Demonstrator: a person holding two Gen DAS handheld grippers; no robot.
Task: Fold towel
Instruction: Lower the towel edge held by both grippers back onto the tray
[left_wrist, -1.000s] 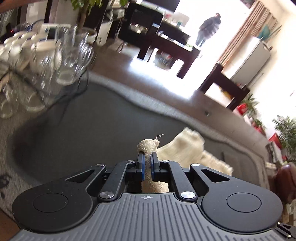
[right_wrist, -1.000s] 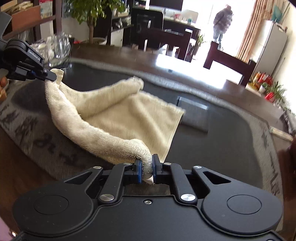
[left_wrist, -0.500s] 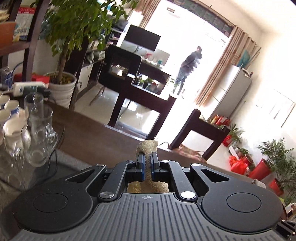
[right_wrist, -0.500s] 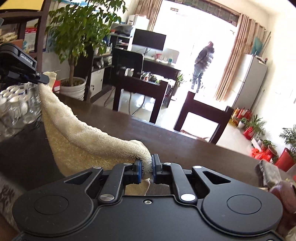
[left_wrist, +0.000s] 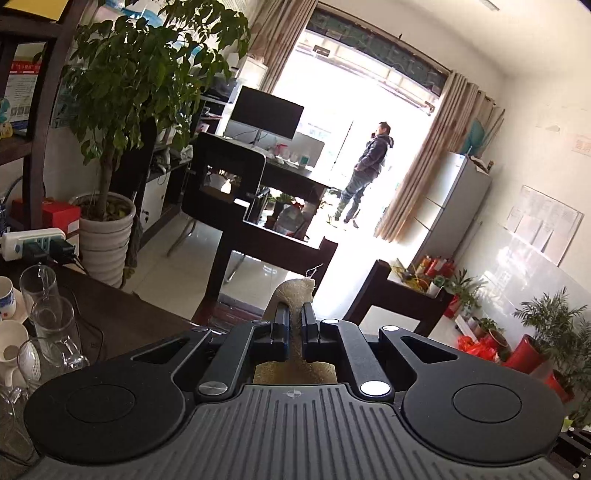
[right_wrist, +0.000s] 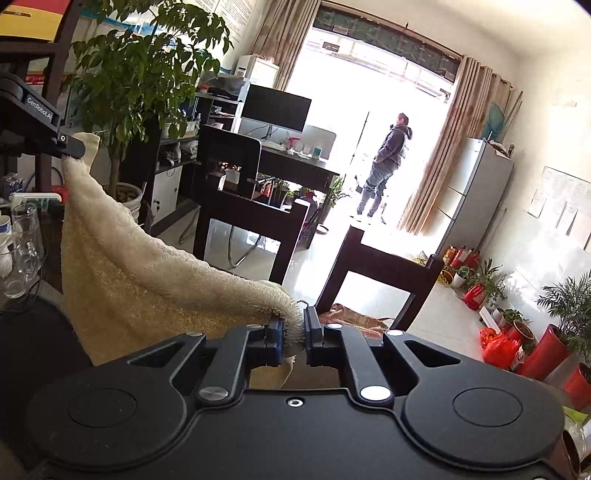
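room: office-like space, bright open doorway with curtains, person (right_wrist: 391, 162) standing in it, big potted plant (left_wrist: 122, 96) at left, dark desk with monitor (left_wrist: 266, 116) behind.
tabletop: dark tabletop (left_wrist: 122, 314) showed only at lower left of both views; glasses (left_wrist: 48, 317) and cups stood on it just beside the left gripper.
towel: cream terry towel (right_wrist: 140, 284) was held up in the air, above the tabletop, strung between the two grippers. Top edge sagged in a shallow curve, body hung down below it. Lower hem was hidden behind the right gripper body, so couldn't tell whether it cleared the tabletop.
long axis: held edge ran roughly left-right between grippers, higher at the left end in the right wrist view; the drop pointed straight down.
handling: judged soft, limp, light, thick pile, not slippery. No stiffness, it'll drape wherever unsupported. Corners on one edge looked like the right hold, which is where it was held.
left gripper (left_wrist: 294, 317): pressed together on a towel corner, tuft poking out past the tips.
right gripper (right_wrist: 294, 325): pinching the other corner, frayed edge bunched between the pads.
stage: mid-fold lift or a shake-out to flatten, frames fit both.
risk: loose thread at left corner, small bite on both, could slip if tugged.
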